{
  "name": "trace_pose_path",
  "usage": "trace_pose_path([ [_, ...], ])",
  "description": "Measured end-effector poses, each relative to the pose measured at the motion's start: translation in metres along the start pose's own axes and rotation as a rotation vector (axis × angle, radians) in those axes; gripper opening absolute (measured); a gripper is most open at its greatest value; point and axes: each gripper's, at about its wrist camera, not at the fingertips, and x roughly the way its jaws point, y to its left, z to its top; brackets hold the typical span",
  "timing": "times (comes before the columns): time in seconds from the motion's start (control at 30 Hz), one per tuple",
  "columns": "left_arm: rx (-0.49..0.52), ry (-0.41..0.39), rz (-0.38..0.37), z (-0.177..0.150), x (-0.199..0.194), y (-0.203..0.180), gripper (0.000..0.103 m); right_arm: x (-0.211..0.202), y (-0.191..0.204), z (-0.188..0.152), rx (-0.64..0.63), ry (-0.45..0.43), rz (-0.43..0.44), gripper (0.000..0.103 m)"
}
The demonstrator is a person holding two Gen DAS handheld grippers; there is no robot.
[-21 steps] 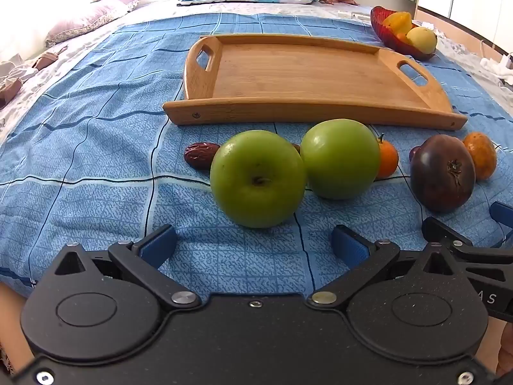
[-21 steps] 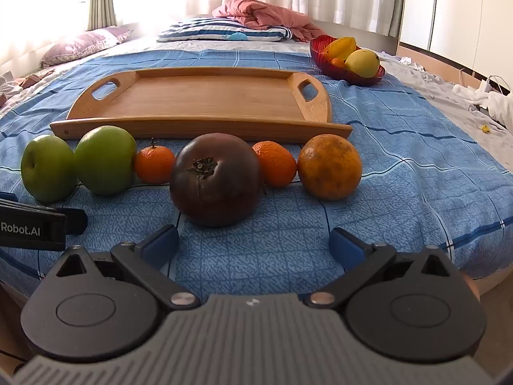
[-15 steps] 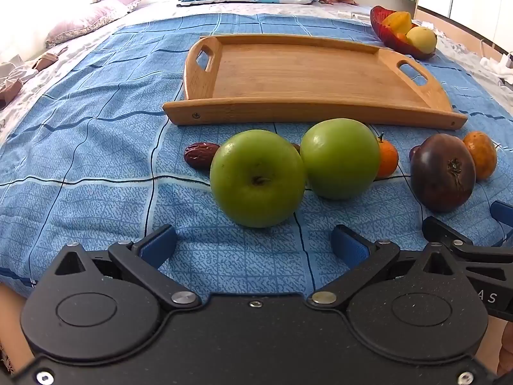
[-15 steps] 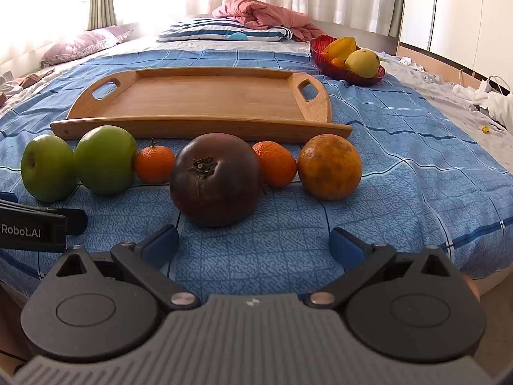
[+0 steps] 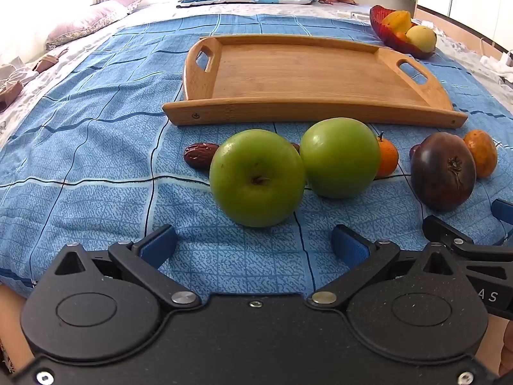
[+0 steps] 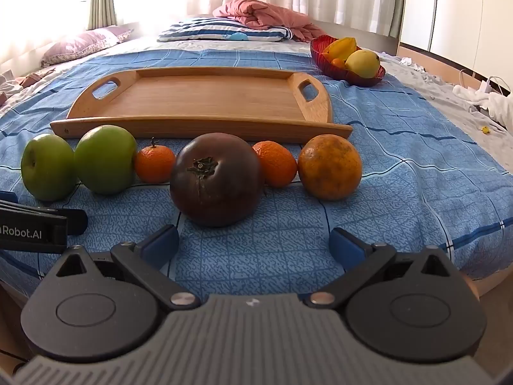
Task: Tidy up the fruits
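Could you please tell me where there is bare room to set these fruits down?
The wooden tray is bare between its two handles. The blue bedspread left of the date is free. The row from the green apples to the large orange is crowded.

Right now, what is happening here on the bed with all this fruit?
A person holds a gripper in each hand above a blue bedcover, and nothing has been picked up yet. The left gripper is open and faces a green apple. The right gripper is open and faces a dark purple fruit. A second apple, small oranges and a larger orange lie in a row before the wooden tray, which holds no fruit.
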Motion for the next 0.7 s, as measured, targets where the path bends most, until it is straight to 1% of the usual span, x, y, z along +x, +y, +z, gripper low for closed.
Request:
trace_pose_path([
  [0.7,0.003,-0.003,0.003,-0.0001,0.0000,0.0014,0.103,0.0008,0.0005,0.0000,-0.001,-0.002,-0.001,0.103],
])
